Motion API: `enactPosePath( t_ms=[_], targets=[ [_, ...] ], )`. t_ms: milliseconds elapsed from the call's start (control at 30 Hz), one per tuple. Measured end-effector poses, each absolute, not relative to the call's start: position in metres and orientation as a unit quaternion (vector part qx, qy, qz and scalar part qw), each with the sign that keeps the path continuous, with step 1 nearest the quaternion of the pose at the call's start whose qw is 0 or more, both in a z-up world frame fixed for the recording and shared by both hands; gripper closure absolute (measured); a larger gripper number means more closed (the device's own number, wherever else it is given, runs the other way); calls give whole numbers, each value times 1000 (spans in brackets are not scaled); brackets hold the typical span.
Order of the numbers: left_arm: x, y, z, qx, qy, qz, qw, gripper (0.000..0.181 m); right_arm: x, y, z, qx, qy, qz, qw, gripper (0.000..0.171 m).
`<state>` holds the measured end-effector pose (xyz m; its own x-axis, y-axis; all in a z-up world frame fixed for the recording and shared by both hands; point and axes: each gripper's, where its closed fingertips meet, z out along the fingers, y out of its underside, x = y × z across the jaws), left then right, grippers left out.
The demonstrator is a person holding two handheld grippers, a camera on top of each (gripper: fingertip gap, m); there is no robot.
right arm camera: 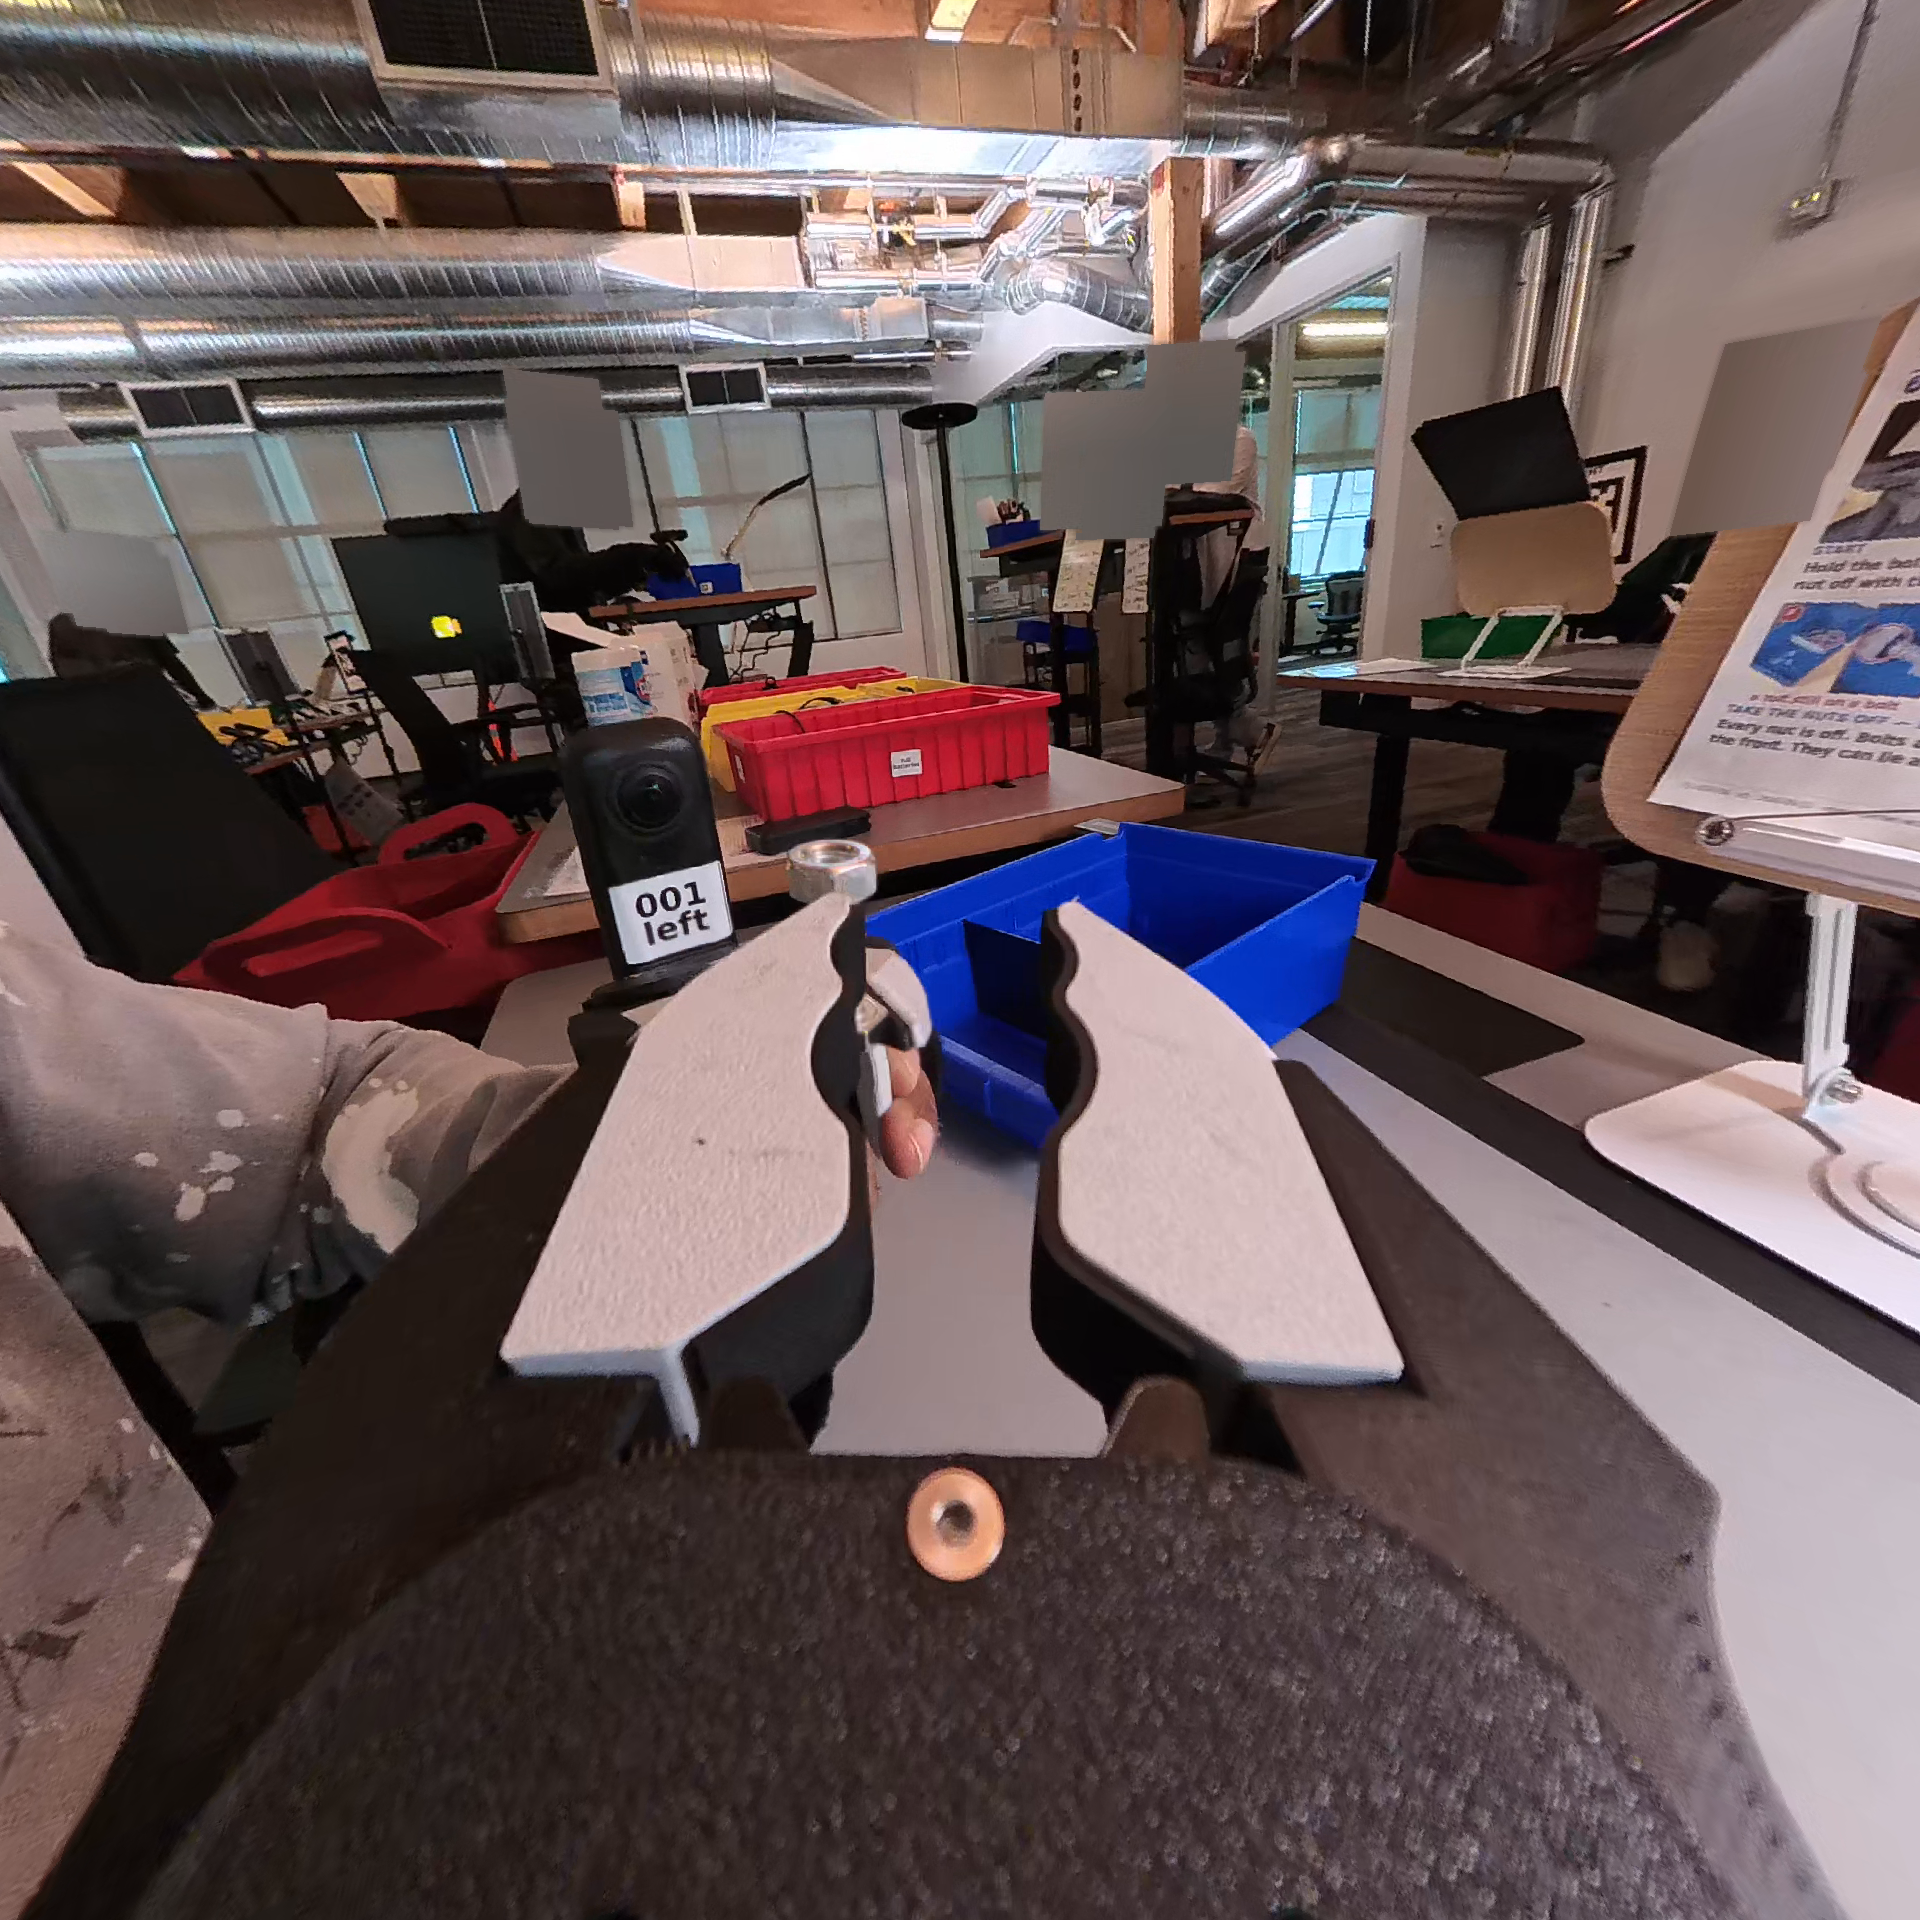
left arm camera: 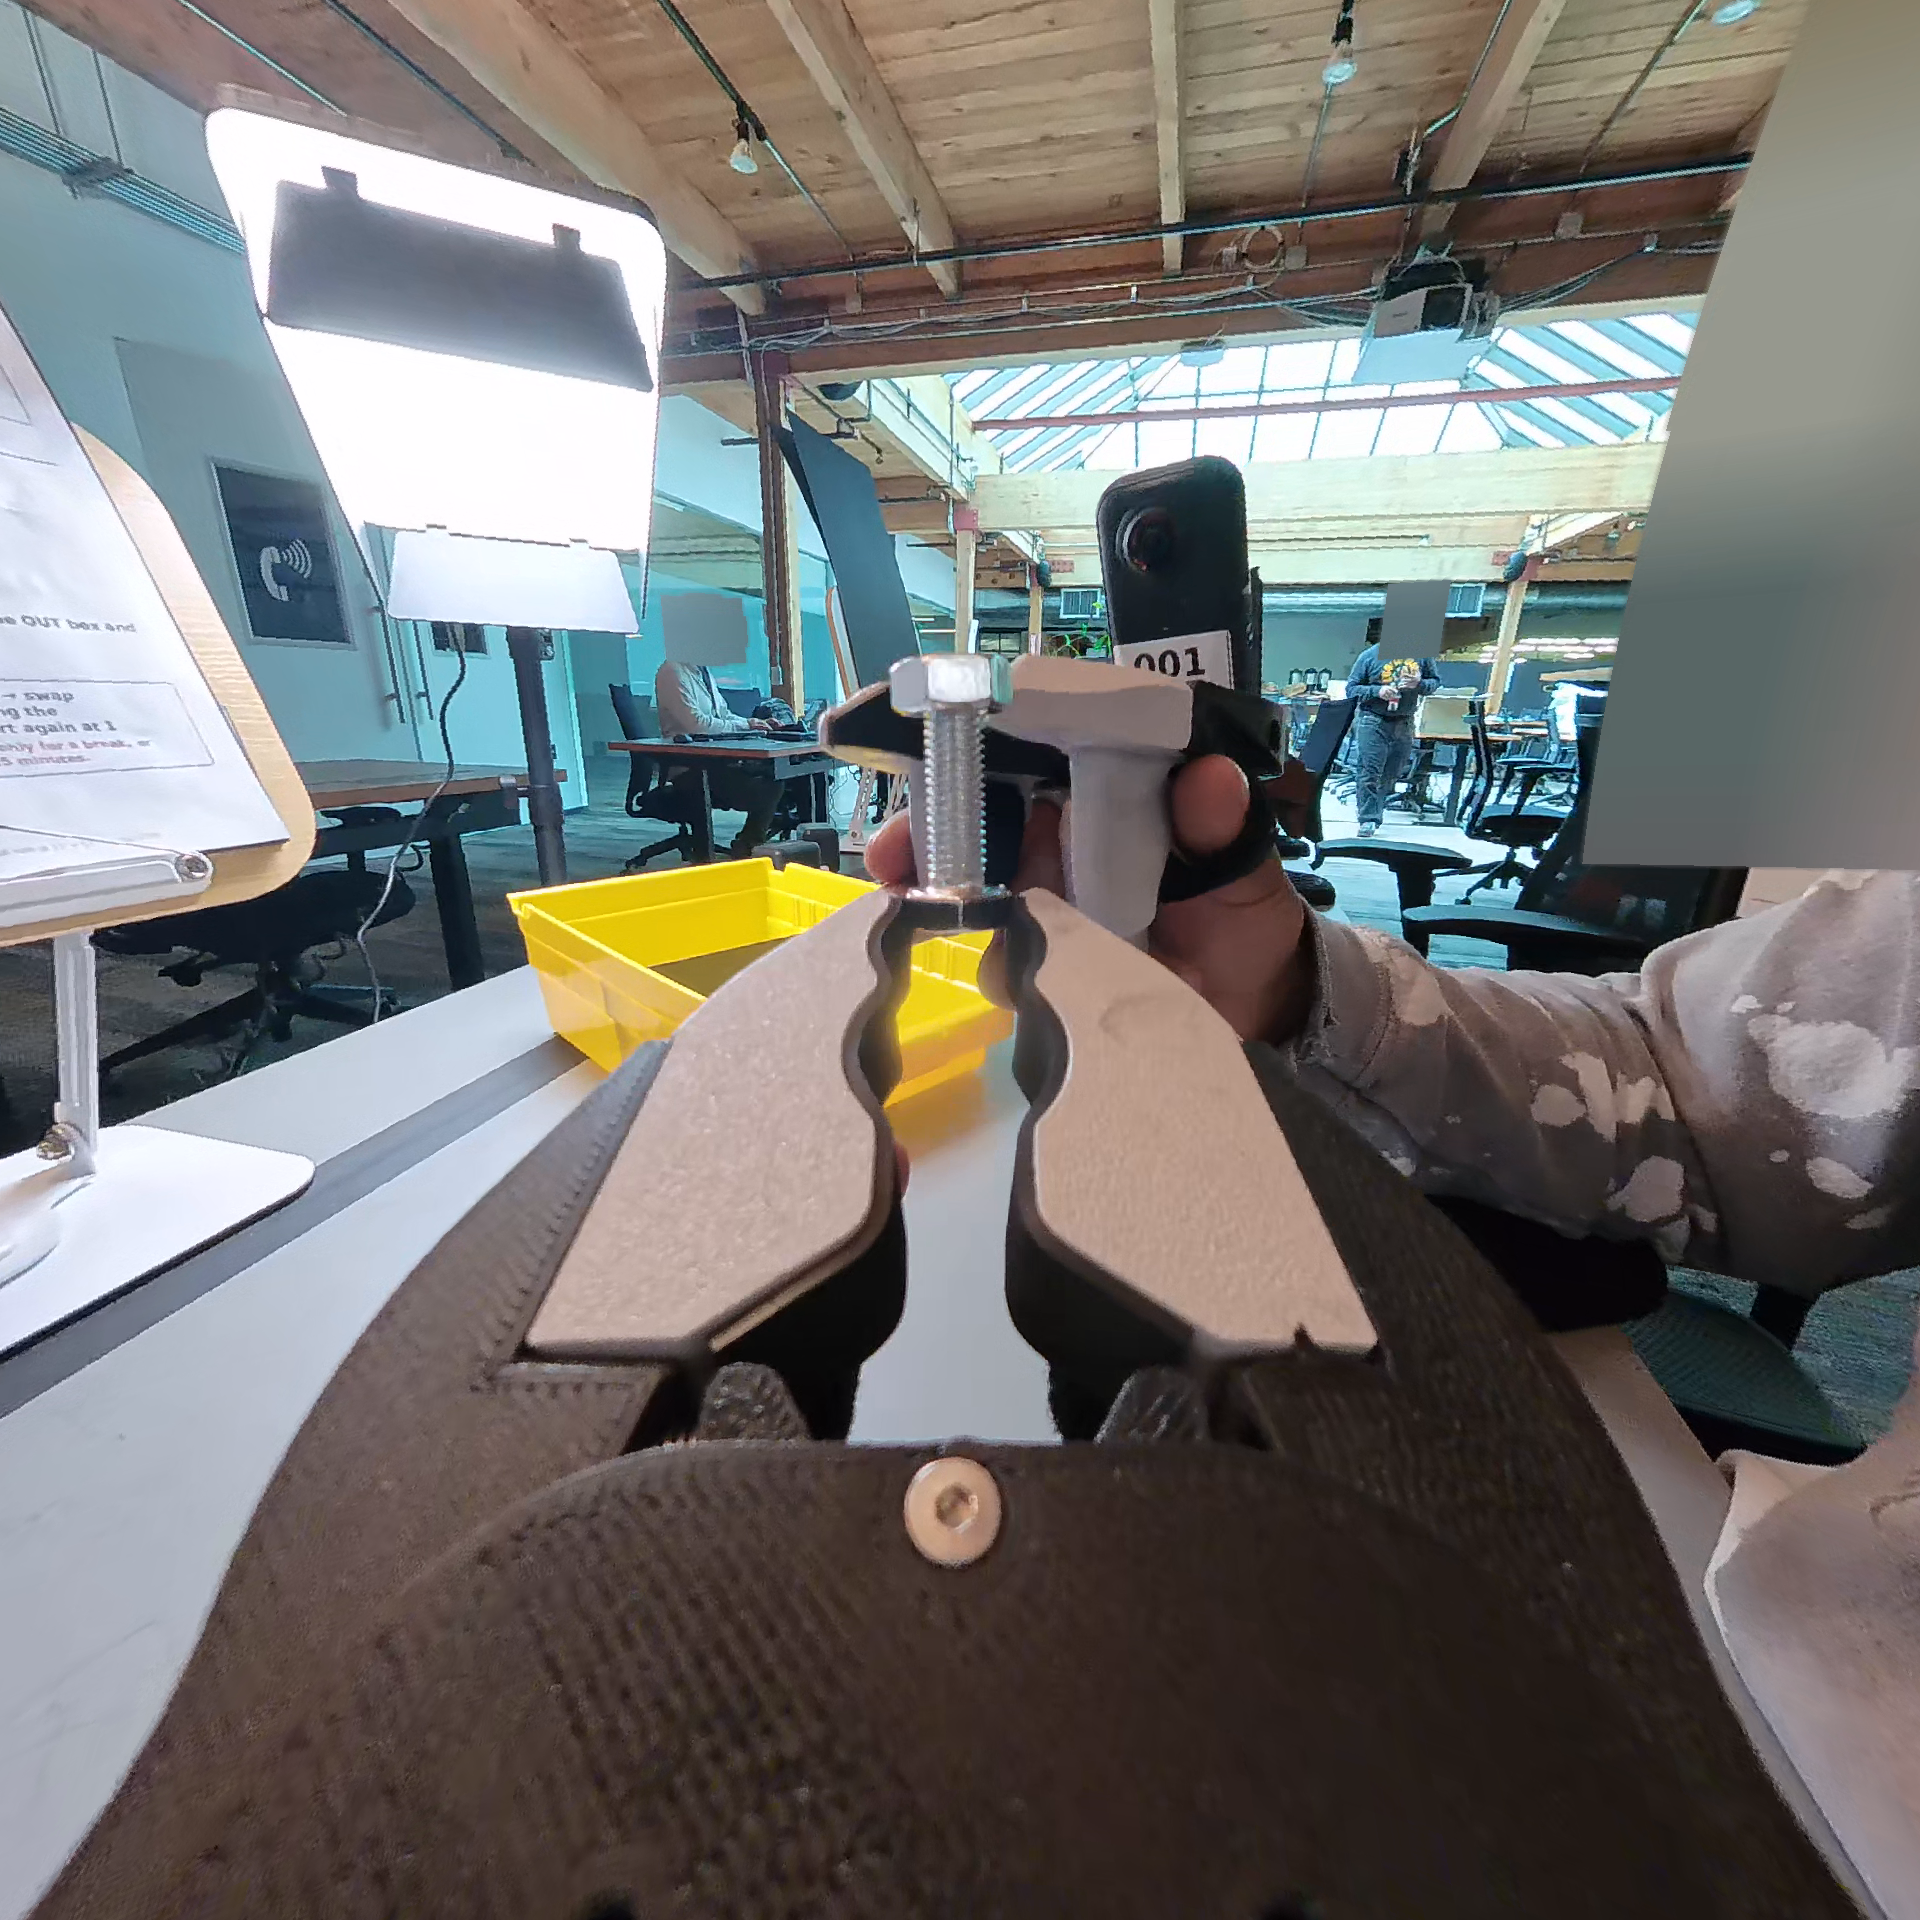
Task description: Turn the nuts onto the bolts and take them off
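Observation:
A silver bolt stands upright in the air with its hex head on top. My left gripper is shut on the nut at the bolt's lower end. My right gripper is open, its fingers well apart. The bolt head sits just past the tip of its left finger, and the finger hides the shank. In the left wrist view the right gripper faces me at the level of the bolt head, with a hand behind it. The left gripper's fingertips show low between the right fingers.
A yellow bin stands on the grey table behind the bolt. A blue bin stands ahead of the right gripper. A white stand with paper sheets is at the table's left; it also shows in the right wrist view. Sleeved arms reach in. The left gripper's tips are roughly 4 centimeters from the right gripper's.

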<state>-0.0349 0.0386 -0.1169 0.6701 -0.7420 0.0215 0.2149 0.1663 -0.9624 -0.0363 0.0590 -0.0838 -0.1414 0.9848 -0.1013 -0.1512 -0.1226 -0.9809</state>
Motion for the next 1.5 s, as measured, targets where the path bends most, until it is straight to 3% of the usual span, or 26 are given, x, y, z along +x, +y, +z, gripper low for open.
enactPosePath(
  t_ms=[400,500,767,1033,1333,1433,1500],
  targets=[
    [-33,41,-121,-563,237,-326,721,163,-42,48,-86,-446,-474,602,464,137],
    [-35,39,-118,-557,238,-324,727,163,-38,60,-84,-455,-459,593,481,145],
    [-31,41,-124,-565,240,-326,719,163,-42,45,-83,-442,-474,605,463,135],
    [-33,39,-119,-556,236,-334,724,163,-38,58,-84,-453,-461,603,469,143],
    [-31,42,-126,-567,238,-335,714,163,-44,41,-87,-439,-489,601,456,137],
    [-29,42,-129,-572,241,-337,708,163,-46,39,-89,-438,-494,602,448,153],
    [-31,45,-132,-580,236,-336,703,163,-39,46,-79,-431,-485,598,471,153]
  ],
)
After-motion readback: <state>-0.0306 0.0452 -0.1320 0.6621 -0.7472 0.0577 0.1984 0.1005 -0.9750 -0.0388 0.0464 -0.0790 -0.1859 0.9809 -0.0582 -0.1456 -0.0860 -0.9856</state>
